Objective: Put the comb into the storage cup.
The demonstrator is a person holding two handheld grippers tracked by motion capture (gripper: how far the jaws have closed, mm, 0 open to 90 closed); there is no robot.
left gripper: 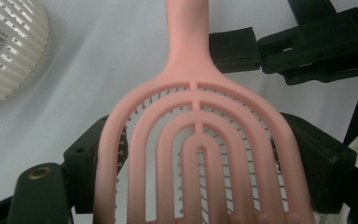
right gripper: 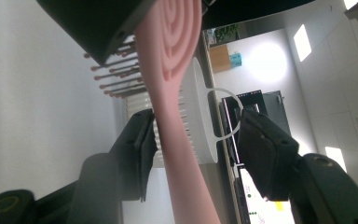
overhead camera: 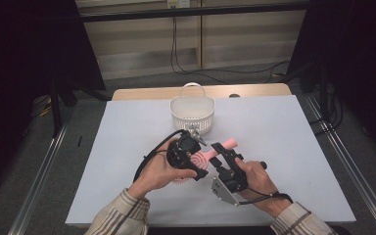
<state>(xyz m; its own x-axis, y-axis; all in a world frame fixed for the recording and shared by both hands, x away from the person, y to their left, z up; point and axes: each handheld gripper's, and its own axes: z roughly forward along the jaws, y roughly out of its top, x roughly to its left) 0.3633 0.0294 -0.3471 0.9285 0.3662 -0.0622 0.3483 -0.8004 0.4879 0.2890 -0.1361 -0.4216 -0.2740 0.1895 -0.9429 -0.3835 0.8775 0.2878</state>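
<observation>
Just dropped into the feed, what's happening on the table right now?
A person is working a pink plastic vented hairbrush with two hand-held grippers above the white table. The left gripper is shut on the brush's head. The right gripper has its jaws open on either side of the handle, one jaw close against it, not clamped. A white slotted plastic basket with a loop handle stands just beyond.

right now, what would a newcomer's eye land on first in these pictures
The pink hairbrush stands out, held above the white table near the middle. The left gripper clamps its looped head while the right gripper straddles the handle, jaws apart. Just behind stands a white slotted basket.
</observation>
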